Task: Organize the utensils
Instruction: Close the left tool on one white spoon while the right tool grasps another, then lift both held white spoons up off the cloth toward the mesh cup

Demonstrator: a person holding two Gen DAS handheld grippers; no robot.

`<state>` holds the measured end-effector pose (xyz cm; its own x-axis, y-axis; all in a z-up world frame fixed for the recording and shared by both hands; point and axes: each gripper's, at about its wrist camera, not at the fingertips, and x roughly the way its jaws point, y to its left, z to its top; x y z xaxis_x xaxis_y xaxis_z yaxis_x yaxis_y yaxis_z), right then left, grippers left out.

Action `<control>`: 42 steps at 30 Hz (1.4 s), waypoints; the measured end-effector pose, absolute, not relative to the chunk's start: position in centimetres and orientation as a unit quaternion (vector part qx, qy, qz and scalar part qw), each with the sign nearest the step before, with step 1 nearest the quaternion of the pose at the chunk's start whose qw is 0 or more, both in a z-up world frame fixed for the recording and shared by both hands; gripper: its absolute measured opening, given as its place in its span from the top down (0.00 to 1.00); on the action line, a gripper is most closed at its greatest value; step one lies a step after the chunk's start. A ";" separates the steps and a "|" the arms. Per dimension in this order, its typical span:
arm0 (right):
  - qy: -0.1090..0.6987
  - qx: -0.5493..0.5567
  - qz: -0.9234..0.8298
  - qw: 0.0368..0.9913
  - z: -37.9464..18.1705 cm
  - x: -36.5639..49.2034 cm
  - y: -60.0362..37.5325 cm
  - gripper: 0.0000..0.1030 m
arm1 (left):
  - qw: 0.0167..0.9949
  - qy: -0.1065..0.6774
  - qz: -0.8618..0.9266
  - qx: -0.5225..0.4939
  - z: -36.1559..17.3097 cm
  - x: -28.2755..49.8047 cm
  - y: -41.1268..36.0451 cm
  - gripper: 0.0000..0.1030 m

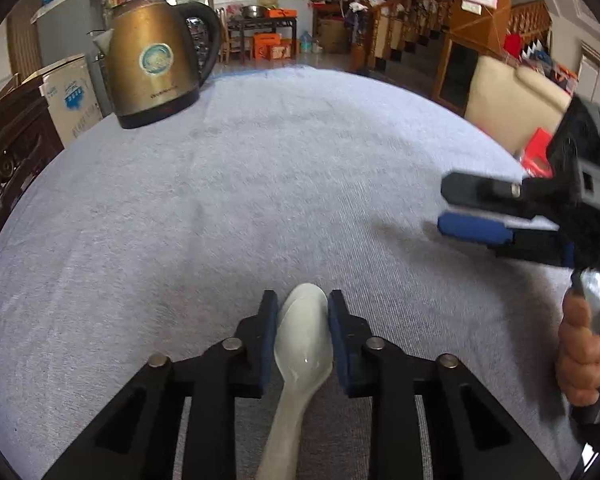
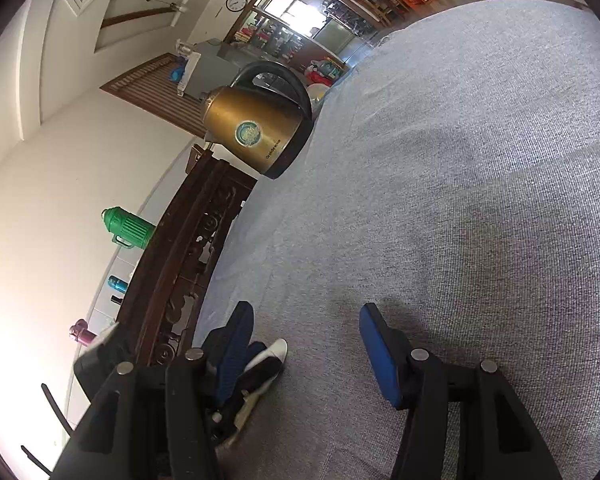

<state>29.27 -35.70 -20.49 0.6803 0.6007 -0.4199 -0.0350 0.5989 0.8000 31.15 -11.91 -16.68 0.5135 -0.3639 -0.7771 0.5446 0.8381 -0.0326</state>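
One glossy white ceramic soup spoon point(image 1: 302, 344) sits clamped between the blue-padded fingers of the left gripper point(image 1: 303, 336), over the nubby grey tablecloth point(image 1: 260, 200), well apart from the brassy electric kettle point(image 1: 152, 64). Farther right of the spoon, the right gripper point(image 2: 306, 344) gapes wide, holding nothing.

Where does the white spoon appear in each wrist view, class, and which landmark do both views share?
Left wrist view: white spoon at bottom centre, between the left gripper fingers.
Right wrist view: bottom left, its white tip peeking past that gripper's fingers.
Shared landmark: the brass kettle on the grey cloth.
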 end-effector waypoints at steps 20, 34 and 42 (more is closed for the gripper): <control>0.428 0.339 0.250 0.800 -20.0 31.5 -31.2 0.43 | 0.898 0.402 -0.169 -0.064 -12.7 33.2 -0.5 0.79; 0.518 0.187 0.264 0.792 -19.3 37.0 -22.0 0.73 | 0.902 0.390 -0.156 -0.096 -11.6 31.8 3.9 0.80; 0.545 0.110 0.277 0.784 -18.8 38.0 -18.6 0.70 | 0.899 0.396 -0.144 -0.119 -12.0 32.0 5.4 0.80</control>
